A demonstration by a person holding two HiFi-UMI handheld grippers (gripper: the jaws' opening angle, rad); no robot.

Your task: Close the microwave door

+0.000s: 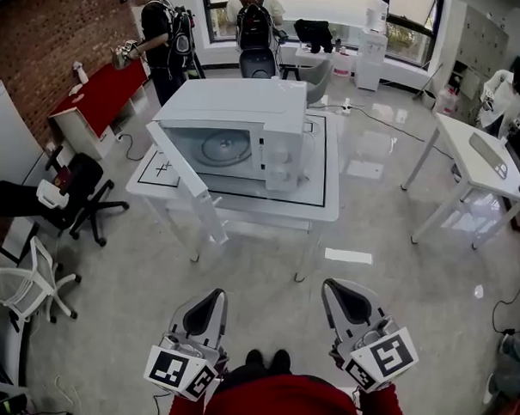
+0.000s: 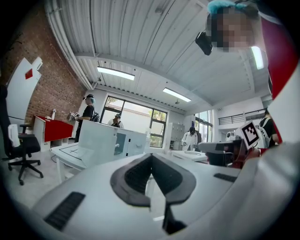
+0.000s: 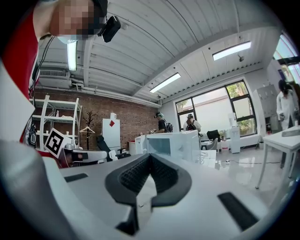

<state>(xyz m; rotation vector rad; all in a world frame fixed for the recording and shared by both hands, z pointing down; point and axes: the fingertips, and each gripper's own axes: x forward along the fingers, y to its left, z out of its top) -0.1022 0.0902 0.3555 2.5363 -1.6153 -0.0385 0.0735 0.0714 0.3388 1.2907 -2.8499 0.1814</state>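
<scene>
A white microwave [image 1: 247,116] stands on a white table [image 1: 325,192] in the middle of the room. Its door [image 1: 185,182] hangs wide open, swung out toward the front left past the table edge, and the turntable shows inside. Both grippers are held low near my body, well short of the table. My left gripper [image 1: 213,297] is shut with nothing in it, and so is my right gripper [image 1: 341,290]. The left gripper view has the microwave [image 2: 110,140] far beyond the shut left gripper [image 2: 151,157]. From the right gripper [image 3: 150,157] the microwave [image 3: 171,143] is just as distant.
A second white table [image 1: 468,160] stands at the right. Black and white office chairs [image 1: 80,199] sit at the left beside a red table [image 1: 101,92]. Two people stand at the back by the windows. A sheet of paper [image 1: 348,256] lies on the floor before the microwave table.
</scene>
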